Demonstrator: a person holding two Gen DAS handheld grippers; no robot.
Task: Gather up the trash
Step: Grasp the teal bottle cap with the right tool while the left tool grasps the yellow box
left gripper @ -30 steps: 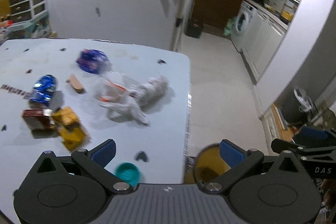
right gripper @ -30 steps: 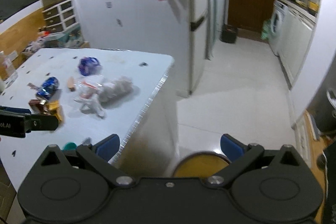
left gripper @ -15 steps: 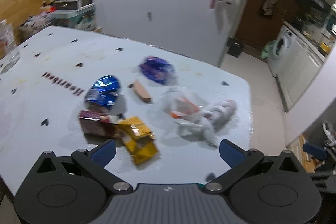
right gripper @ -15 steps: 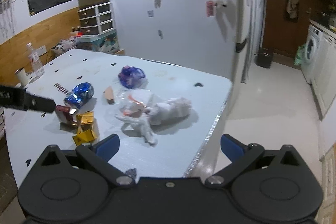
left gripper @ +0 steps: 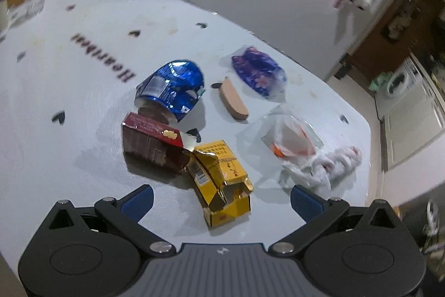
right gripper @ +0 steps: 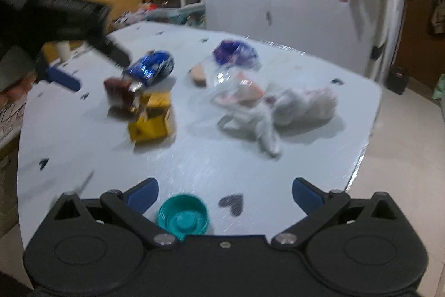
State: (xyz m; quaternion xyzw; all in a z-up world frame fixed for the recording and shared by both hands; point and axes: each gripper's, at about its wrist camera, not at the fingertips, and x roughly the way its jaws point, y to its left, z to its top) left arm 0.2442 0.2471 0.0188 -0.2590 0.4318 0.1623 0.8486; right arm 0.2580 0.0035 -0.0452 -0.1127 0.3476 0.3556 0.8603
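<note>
Nothing collected yet, all trash sits on the white bench: yellow carton touching maroon box, blue foil wrapper, purple wrapper, tan wafer piece, clear plastic bag, crumpled tissue, teal bottle cap. Left gripper jaws apart, empty, over yellow carton. Right gripper jaws apart, empty, cap just before it. No bin visible

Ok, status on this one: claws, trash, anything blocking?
Left claw open, empty, over yellow box. Right claw open, empty, teal cap between its fingers. All trash on the table, none collected. Nothing blocking.
</note>
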